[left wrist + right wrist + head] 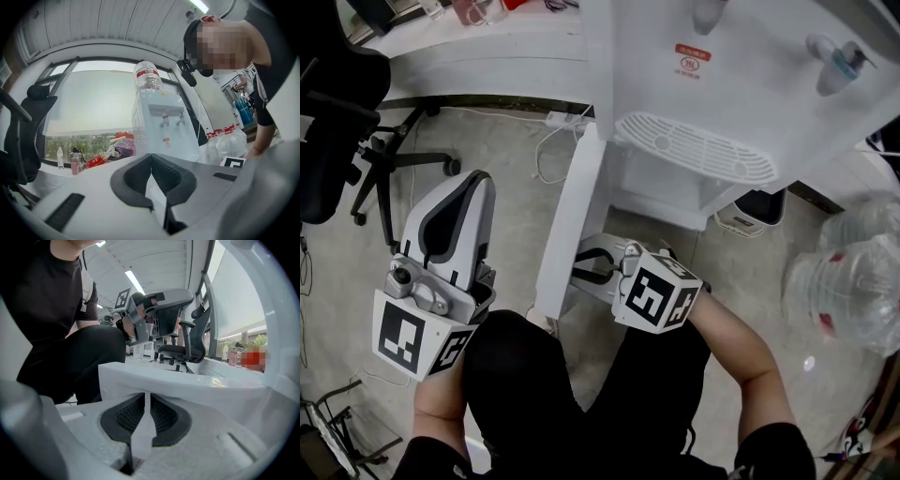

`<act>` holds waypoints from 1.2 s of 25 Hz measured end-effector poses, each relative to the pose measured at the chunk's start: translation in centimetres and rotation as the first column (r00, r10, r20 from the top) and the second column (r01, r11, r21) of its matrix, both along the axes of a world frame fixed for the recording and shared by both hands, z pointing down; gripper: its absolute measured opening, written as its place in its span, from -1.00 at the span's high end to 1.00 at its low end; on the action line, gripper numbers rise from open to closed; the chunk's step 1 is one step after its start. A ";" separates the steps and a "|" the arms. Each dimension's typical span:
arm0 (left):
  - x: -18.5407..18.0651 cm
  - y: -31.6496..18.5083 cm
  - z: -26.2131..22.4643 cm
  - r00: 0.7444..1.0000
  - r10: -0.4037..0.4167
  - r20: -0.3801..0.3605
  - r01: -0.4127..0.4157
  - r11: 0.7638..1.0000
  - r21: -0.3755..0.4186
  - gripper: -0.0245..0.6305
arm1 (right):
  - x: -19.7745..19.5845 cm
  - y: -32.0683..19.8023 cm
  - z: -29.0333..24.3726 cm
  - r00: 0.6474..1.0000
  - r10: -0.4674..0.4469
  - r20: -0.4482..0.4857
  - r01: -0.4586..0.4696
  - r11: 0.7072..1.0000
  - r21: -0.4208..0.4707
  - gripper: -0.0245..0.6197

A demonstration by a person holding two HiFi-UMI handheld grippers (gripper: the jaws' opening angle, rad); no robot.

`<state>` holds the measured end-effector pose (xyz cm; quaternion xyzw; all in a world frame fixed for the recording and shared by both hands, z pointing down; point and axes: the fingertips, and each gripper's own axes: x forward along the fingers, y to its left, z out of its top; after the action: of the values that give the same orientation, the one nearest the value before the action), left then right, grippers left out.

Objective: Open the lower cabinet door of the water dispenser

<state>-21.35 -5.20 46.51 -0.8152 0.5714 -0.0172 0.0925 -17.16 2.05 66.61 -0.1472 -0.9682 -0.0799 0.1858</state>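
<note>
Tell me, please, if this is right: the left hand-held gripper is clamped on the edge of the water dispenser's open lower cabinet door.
Not the left: the right hand-held gripper is clamped on the edge of the open lower cabinet door, as the right gripper view shows. The left hand-held gripper is shut on nothing.

An office is shown. A black swivel chair with a star base on castors [328, 103] is parked on the grey concrete floor [497, 159] beside a long white tabletop [487, 42]. A white water dispenser [166, 131] topped with a clear plastic bottle [147, 77] is placed before a wide window with a pale roller blind [93, 101]. Long ceiling strip lights [134, 281] are fitted overhead, large clear spare water bottles [853, 281] are kept on the floor, and a white power strip [562, 119] is laid under the tabletop edge
</note>
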 end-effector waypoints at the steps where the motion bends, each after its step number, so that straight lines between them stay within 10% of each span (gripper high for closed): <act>1: -0.3 0.1 0.0 1.000 -0.001 0.001 0.001 1.000 0.001 0.90 | -0.3 -0.1 0.0 1.000 0.002 0.003 -0.002 1.000 -0.002 0.80; 17: 0.7 -1.5 1.0 0.997 0.079 0.001 -0.079 0.997 -0.020 0.90 | 4.6 -8.2 -1.5 0.962 0.272 0.021 -0.273 0.960 0.060 0.80; 21: 0.5 -2.3 1.6 0.997 0.078 -0.004 -0.078 0.997 -0.027 0.90 | 7.0 -11.2 -2.8 0.886 0.446 0.126 -0.459 0.883 0.101 0.80; 26: 0.0 -3.1 2.0 0.994 0.106 -0.025 -0.107 0.993 -0.054 0.90 | 9.2 -12.5 -6.6 0.724 0.615 0.312 -0.617 0.780 -0.105 0.80; 30: 0.9 -4.1 1.6 0.988 0.151 0.004 -0.151 0.987 -0.052 0.90 | 10.0 -12.4 -8.3 0.689 0.656 0.309 -0.653 0.747 -0.127 0.80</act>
<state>-20.48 -9.32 48.06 -0.8583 0.5070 -0.0282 0.0746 -7.18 -10.31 58.36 0.2222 -0.9740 -0.0286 0.0347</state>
